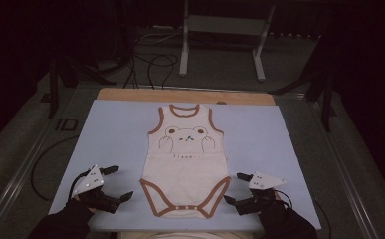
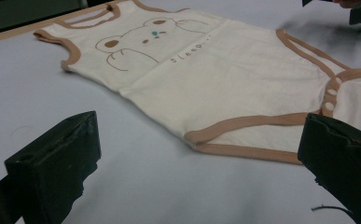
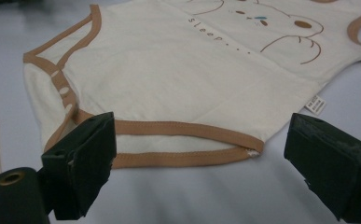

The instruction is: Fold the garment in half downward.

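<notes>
A cream baby bodysuit point(image 1: 187, 159) with brown trim and a bear print lies flat on the pale blue mat point(image 1: 110, 129), neck away from me and snap crotch toward me. My left gripper point(image 1: 116, 183) rests on the mat just left of its leg opening, jaws open and empty. My right gripper point(image 1: 236, 188) sits to the right of the other leg opening, also open and empty. In the left gripper view the bodysuit point(image 2: 225, 79) spreads ahead of the jaws. In the right gripper view the brown leg hem point(image 3: 178, 140) lies close in front, with a small side label point(image 3: 315, 104).
The mat covers a wooden table point(image 1: 185, 94) whose far edge shows. Beyond it, on the dark floor, are cables point(image 1: 155, 62) and a metal stand point(image 1: 225, 30). Bare mat surrounds the bodysuit on both sides.
</notes>
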The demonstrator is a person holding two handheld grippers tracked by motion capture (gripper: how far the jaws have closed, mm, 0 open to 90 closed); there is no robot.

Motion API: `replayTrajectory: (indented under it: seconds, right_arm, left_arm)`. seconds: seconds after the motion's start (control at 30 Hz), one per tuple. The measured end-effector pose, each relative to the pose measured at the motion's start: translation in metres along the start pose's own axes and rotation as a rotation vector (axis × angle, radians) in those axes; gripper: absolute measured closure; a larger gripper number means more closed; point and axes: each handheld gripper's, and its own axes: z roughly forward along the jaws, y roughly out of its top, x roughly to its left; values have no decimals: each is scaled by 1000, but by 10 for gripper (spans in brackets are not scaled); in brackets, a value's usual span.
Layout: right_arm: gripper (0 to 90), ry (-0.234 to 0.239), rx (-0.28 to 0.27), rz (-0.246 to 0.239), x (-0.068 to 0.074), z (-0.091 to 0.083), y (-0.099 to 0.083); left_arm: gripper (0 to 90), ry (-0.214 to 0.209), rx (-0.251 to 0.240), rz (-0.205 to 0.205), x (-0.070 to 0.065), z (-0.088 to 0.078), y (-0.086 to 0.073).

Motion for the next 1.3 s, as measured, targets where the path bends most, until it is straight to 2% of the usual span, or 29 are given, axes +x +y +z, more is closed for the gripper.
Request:
replayTrajectory:
  seconds: [0.13, 0.3, 0.47, 0.53, 0.67, 0.77, 0.83, 1.0, 1.1, 1.3]
  right_arm:
    - [92, -12, 6, -10, 0, -1, 0]
    - [92, 2, -17, -8, 0, -3, 0]
    - [92, -5, -19, -31, 2, -4, 1]
    - [93, 6, -21, -17, 4, -4, 1]
    - [92, 9, -30, -25, 5, -5, 3]
    - [93, 18, -31, -8, 8, -8, 6]
    - [93, 30, -35, -4, 9, -9, 7]
    - [93, 27, -30, -3, 11, -11, 9]
    - [93, 18, -38, 7, 12, -13, 13]
    - [93, 4, -55, 12, 11, -21, 23]
  left_arm:
    - [1, 0, 3, -3, 0, 0, -1]
    - [1, -3, -7, -16, 1, 0, 0]
    - [1, -12, -7, -14, 1, -1, 2]
    - [1, -9, -6, -11, 1, 0, 3]
    - [1, -12, -1, -2, -1, 1, 5]
    - [1, -38, -18, -24, -1, 2, 6]
    - [1, -41, -15, -27, -1, 3, 6]
    - [1, -52, -3, -5, -5, 4, 11]
    - [1, -62, -13, -25, -4, 4, 12]
    - [1, -65, -11, -24, -5, 4, 22]
